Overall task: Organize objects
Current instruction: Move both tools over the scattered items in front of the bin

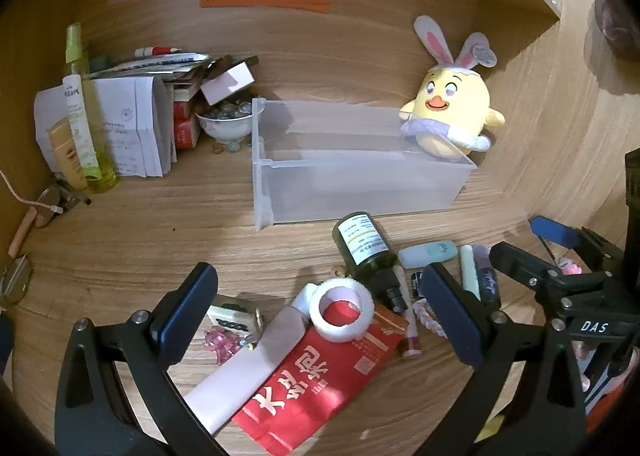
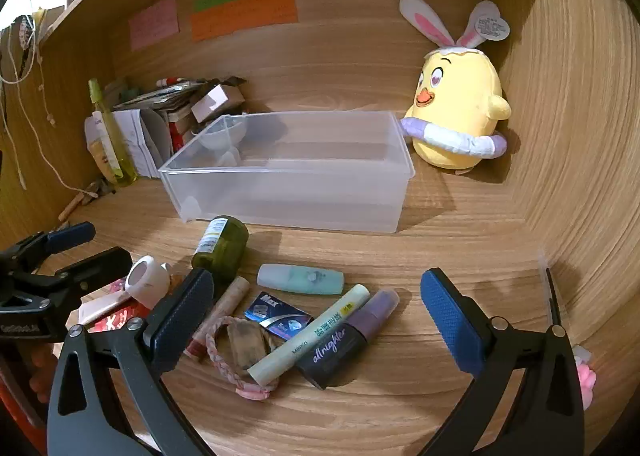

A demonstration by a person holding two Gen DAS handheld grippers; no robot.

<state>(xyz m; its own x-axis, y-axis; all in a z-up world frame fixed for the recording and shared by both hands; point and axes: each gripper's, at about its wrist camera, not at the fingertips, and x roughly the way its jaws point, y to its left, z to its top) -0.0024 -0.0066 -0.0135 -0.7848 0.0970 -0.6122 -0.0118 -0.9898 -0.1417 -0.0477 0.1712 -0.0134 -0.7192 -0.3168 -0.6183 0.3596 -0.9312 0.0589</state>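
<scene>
Wooden desk [image 2: 440, 256] boards carried a stack of papers and boxes [image 1: 136, 124] at the far left, beside a yellow-green spray bottle [image 1: 80, 108]. Near the left, the left gripper [image 1: 320, 304] hung released, jaws spread wide over a white tape roll [image 1: 344, 310] lying on a red packet [image 1: 320, 380]. A dark green bottle [image 2: 220, 248] lay just beyond, near the translucent plastic bin [image 2: 288, 192] at centre. The right gripper [image 2: 316, 304] was likewise unclenched above a mint tube [image 2: 300, 279], a pale marker [image 2: 308, 336] and a purple "allnighter" bottle [image 2: 344, 340]. A yellow chick plush [image 2: 456, 108] sat far right.
</scene>
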